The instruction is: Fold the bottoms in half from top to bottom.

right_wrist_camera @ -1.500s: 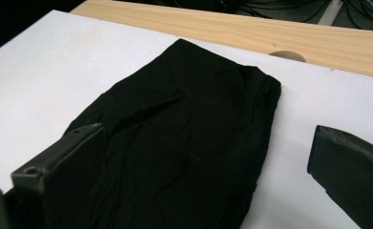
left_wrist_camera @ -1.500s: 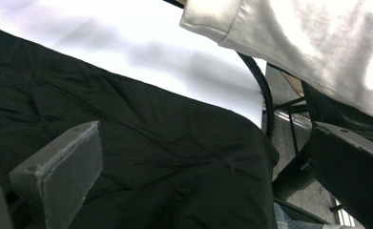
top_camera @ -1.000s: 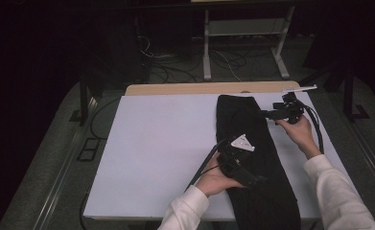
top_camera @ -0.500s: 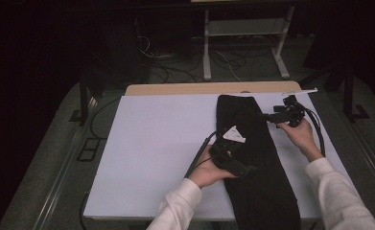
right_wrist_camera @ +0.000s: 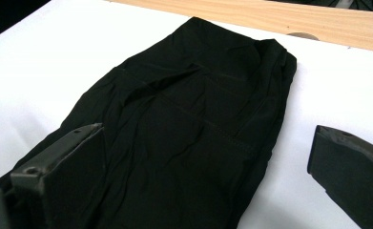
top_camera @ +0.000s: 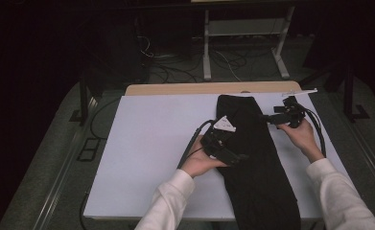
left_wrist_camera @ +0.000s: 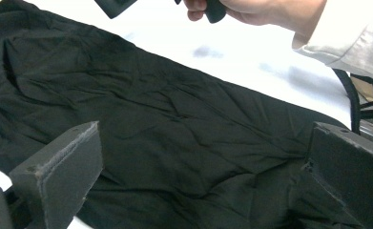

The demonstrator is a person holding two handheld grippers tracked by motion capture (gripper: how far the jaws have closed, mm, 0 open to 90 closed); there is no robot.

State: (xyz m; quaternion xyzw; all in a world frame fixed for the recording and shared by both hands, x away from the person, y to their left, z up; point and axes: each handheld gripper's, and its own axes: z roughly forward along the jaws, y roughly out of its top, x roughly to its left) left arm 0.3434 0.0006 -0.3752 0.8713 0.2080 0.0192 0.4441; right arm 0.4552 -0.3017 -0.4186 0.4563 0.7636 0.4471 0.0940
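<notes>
Both grippers are wide open and hold nothing: the left gripper (top_camera: 240,157) hovers over the left edge of the black garment (top_camera: 252,158) about halfway along it, and the right gripper (top_camera: 267,116) stands just beside the right edge near the far end. The garment lies lengthwise on the right part of the white table cover (top_camera: 151,143), already folded into a long narrow strip, with its near end hanging over the table's front edge. Judging from this, the lengthwise fold is done, and the crosswise folding is not yet begun, since no jaw has closed on the cloth.
</notes>
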